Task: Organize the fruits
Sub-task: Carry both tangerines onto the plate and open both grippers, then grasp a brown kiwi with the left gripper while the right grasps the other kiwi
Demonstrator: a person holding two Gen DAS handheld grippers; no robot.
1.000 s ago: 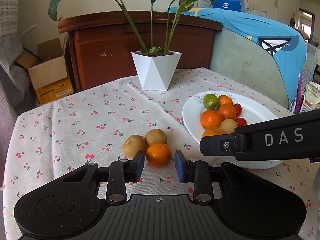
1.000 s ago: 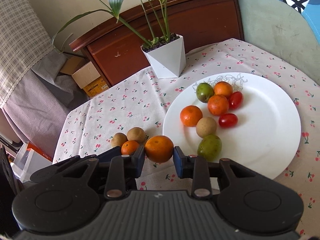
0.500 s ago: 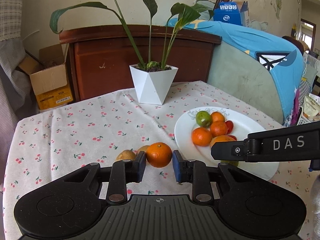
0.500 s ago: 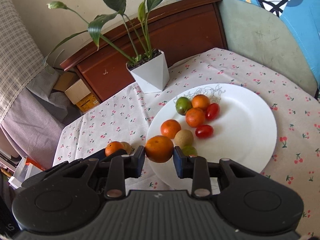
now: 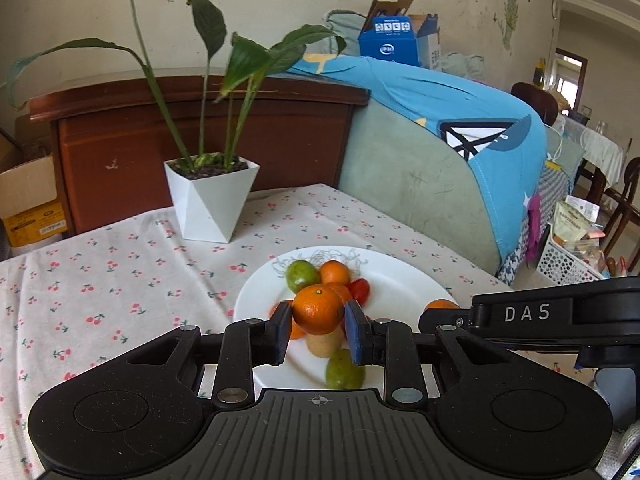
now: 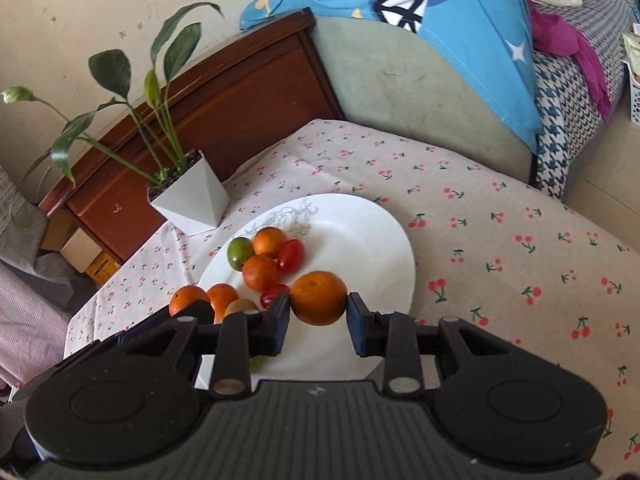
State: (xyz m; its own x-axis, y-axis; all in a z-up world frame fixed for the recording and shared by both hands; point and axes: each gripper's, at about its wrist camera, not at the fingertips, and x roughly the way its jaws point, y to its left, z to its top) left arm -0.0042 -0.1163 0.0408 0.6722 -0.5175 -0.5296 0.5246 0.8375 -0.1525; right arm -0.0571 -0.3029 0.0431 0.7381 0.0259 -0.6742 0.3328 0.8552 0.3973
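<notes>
Your left claw (image 5: 316, 334) and right claw (image 6: 318, 322) each clamp an orange (image 5: 318, 309) mid-frame across its middle; soft, round, bruisable.

Table under a cherry-print cloth (image 6: 500, 240), bearing white plate (image 6: 384, 240) and white plant pot (image 6: 192, 204).

A dark red-brown wooden cabinet (image 5: 200, 128) stands against a stained cream wall (image 5: 280, 8), beside a grey-green sofa (image 5: 408, 184) draped in blue cloth (image 5: 460, 108)
</notes>
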